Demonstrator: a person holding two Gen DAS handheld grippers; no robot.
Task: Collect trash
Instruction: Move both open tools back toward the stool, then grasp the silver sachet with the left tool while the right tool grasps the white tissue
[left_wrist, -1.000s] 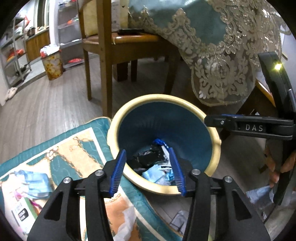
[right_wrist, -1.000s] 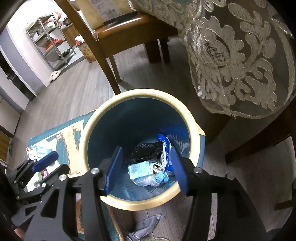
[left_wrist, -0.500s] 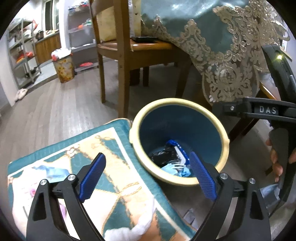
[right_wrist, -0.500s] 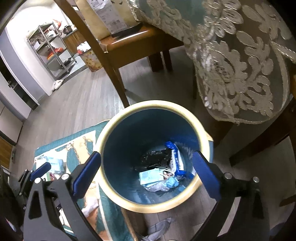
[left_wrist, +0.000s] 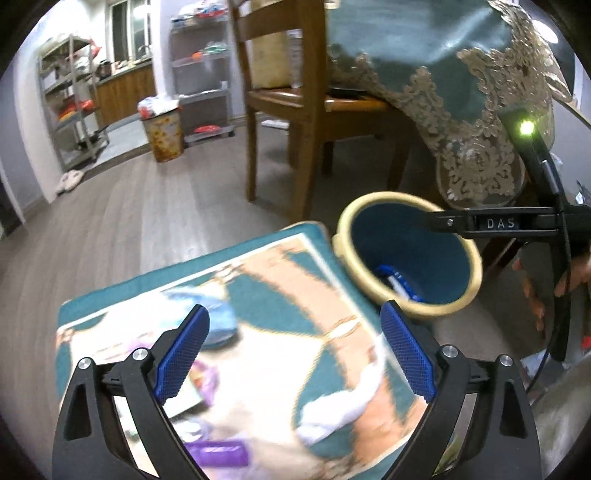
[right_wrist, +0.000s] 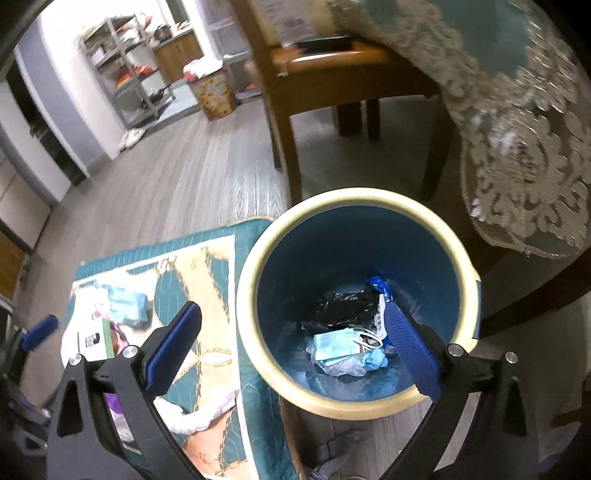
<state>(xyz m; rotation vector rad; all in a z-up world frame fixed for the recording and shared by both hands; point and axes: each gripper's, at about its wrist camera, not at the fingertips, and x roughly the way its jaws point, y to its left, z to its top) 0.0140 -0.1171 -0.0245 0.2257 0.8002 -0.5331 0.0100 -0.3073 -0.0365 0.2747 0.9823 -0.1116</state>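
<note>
Left gripper (left_wrist: 295, 350): jaws wide apart, holding nothing, above the rug (left_wrist: 273, 280).
Right gripper (right_wrist: 291, 347): jaws wide apart and empty, over the near rim of the bin (right_wrist: 251, 280), right finger inside the opening.
Bin: blue inside with a cream rim, standing on the floor, touching the rug's right edge.
Inside the bin: a black bag (right_wrist: 343, 306), a pale blue face mask (right_wrist: 332, 343), a blue wrapper (right_wrist: 380, 295), clear plastic.
Trash on the rug: a white tissue (left_wrist: 340, 406) near the right edge, a light blue packet (right_wrist: 127, 304), a small box (right_wrist: 94, 338) beside it, a purple item (left_wrist: 218, 452), blurred.
Beyond the bin: a wooden chair (left_wrist: 295, 110) and a table draped in a lace-edged tablecloth (right_wrist: 509, 122).
Far back: a second bin (left_wrist: 162, 133) by metal shelves (left_wrist: 74, 99).
</note>
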